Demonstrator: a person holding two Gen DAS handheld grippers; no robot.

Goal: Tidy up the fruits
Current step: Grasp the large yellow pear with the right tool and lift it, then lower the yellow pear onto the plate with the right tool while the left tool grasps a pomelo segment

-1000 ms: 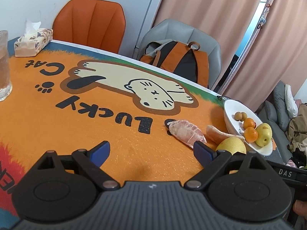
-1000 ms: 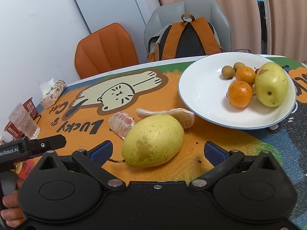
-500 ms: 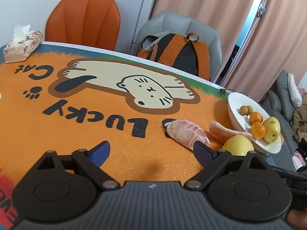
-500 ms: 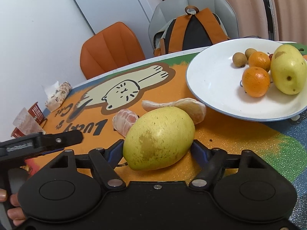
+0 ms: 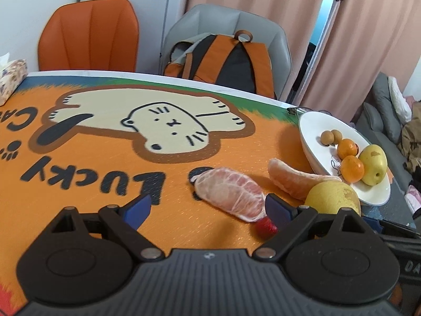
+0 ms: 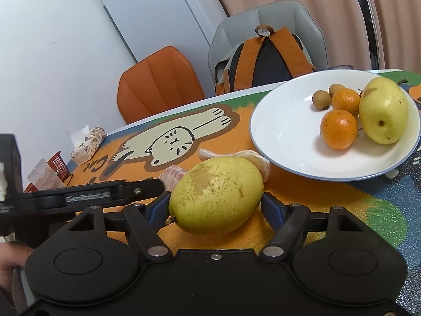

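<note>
My right claw (image 6: 215, 205): pads clamped on both ends of the yellow pear (image 6: 216, 194), low on the orange bench (image 6: 302, 184); lift it clear, carry it toward one o'clock, and set it gently in the white plate (image 6: 284, 137)'s bare half.

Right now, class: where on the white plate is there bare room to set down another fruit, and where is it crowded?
The plate is bare across its left and near side, toward the cat picture. Its right side is crowded: a pear, two oranges and two small brown fruits cluster there.
</note>
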